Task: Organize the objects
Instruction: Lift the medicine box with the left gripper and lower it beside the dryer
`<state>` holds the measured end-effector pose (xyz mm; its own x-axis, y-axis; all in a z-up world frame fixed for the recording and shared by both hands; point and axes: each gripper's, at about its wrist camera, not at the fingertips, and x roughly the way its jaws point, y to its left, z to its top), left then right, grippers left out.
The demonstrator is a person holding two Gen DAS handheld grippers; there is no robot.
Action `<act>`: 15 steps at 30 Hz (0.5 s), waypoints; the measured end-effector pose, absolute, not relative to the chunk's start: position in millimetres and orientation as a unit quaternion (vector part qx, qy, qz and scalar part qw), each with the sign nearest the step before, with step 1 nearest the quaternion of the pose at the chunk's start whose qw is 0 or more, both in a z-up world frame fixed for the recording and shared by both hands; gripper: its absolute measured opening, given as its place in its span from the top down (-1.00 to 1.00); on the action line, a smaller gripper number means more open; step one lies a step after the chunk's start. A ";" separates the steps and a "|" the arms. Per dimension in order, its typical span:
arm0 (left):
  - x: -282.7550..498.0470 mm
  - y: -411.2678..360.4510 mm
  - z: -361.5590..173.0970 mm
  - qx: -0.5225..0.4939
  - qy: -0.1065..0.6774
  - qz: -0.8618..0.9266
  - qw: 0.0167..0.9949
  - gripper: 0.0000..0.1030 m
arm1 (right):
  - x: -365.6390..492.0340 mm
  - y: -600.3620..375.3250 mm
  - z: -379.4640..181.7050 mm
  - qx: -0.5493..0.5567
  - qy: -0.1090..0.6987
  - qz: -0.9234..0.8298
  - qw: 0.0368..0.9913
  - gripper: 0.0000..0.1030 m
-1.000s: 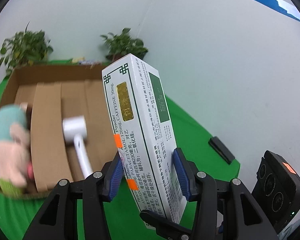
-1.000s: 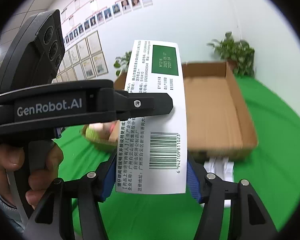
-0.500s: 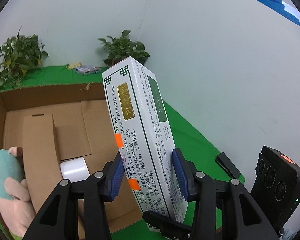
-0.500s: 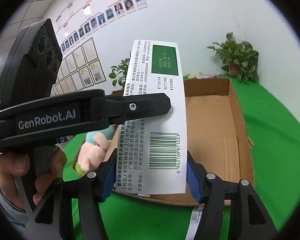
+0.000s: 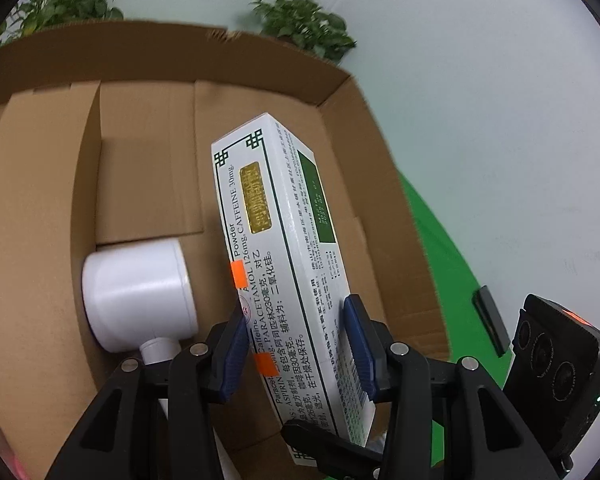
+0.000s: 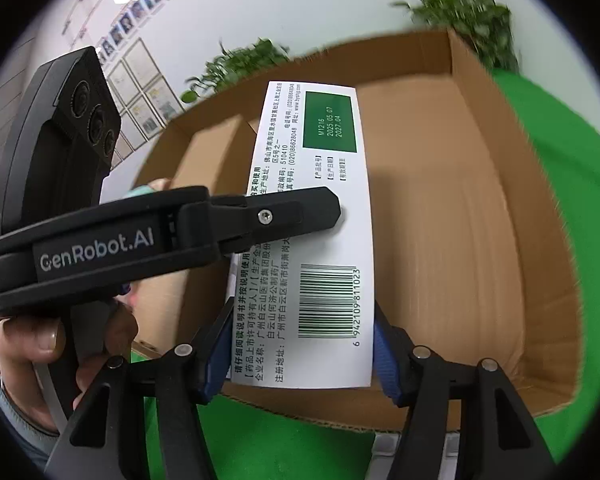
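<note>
Two tools: the left tool (image 5: 296,344) and the right tool (image 6: 300,344) both pinch one white carton (image 5: 276,264), each near its lower end, pads pressed to opposite faces.
Carton: tilted, held above the open cardboard box (image 5: 364,168), over its bare right part; not yet touching the floor of the box.
Already inside: a white cylinder with a stem (image 5: 136,280) lies just left of the carton; a soft toy (image 6: 148,190) peeks out further left.
Doing it well: likely lower both tools together, keep the carton clear of the cylinder and the box wall, lay it flat, then release both grips at once.
Risk: uneven release may twist the carton.
</note>
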<state>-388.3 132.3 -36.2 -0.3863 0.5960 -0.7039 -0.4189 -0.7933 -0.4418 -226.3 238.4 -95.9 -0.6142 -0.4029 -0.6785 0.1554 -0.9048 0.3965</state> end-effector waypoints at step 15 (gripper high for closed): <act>-371.1 115.3 -39.3 -0.464 -0.068 0.838 0.278 0.08 | -234.9 224.6 -116.6 0.444 -0.097 -0.882 0.124 -0.14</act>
<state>-371.1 115.3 -39.3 -0.4139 0.5300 -0.7401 -0.4030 -0.8357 -0.3731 -234.9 224.6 -116.6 -0.5749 -0.3047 -0.7594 0.1329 -0.9505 0.2808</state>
